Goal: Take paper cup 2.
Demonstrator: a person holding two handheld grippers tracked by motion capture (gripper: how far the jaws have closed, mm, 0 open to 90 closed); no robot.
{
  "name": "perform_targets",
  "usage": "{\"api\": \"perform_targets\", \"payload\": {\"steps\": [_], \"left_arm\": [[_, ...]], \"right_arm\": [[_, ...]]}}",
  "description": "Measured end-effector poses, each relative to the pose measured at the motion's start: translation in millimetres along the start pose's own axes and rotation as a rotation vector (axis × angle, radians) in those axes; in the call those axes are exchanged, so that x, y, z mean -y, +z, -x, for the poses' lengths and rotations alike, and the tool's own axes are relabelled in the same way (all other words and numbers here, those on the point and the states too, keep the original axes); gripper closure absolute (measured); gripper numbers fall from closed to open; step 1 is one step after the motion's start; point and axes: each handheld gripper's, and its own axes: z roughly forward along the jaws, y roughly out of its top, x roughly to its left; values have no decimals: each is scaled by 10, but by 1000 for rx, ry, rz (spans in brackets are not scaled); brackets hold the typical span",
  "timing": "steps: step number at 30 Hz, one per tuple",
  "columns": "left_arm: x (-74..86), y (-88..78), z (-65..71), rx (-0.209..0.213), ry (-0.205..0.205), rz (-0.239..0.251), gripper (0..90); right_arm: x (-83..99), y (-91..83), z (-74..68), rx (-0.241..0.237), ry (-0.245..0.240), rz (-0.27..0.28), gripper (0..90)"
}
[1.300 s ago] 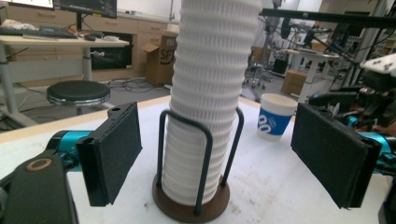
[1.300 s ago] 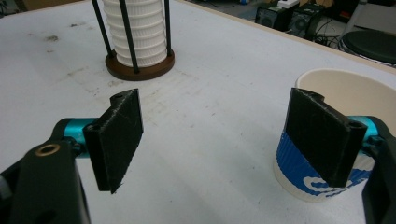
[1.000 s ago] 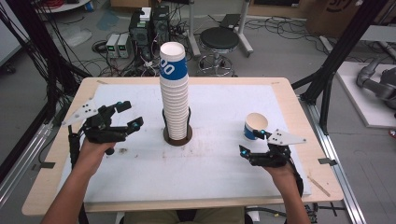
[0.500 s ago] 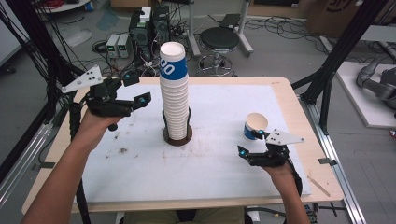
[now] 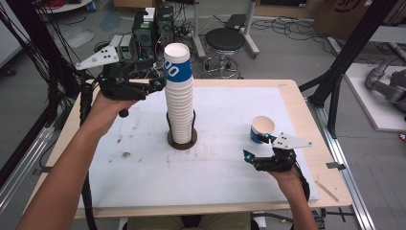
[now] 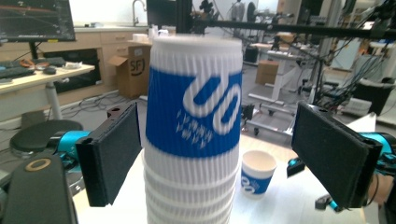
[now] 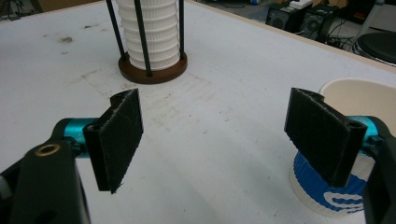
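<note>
Now left hand-held gripper (image 6: 219,154) open, jaws either side of top cup (image 6: 194,100) on cup stack (image 5: 178,96) at desk (image 5: 287,96) centre. Risk: off-centre squeeze tips stack (tall, rods only low). Right hand-held gripper (image 5: 261,148) open, empty, beside loose cup (image 5: 262,129) right of stack.

The high view looks forward and down from above the person's side, with the cup stack (image 5: 178,96) near mid-table; the left gripper view sits close to that stack's (image 6: 194,130) top, facing level across it toward the single cup (image 6: 256,173) beyond. The right gripper view rides low over the table (image 7: 210,140), facing the stack's base (image 7: 152,70) — all three share the stack and the single cup.
</note>
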Motion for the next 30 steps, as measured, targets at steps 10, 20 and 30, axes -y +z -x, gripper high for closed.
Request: {"api": "perform_targets", "payload": {"steps": [10, 20, 30], "left_arm": [[-168, 285, -31, -30, -4, -24, 157], [-232, 513, -51, -24, 3, -62, 157], [-230, 581, -69, -46, 2, -86, 267]], "right_arm": [[-1, 2, -10, -6, -1, -1, 199], [14, -20, 2, -7, 6, 0, 198], [22, -22, 10, -7, 9, 3, 198]]}}
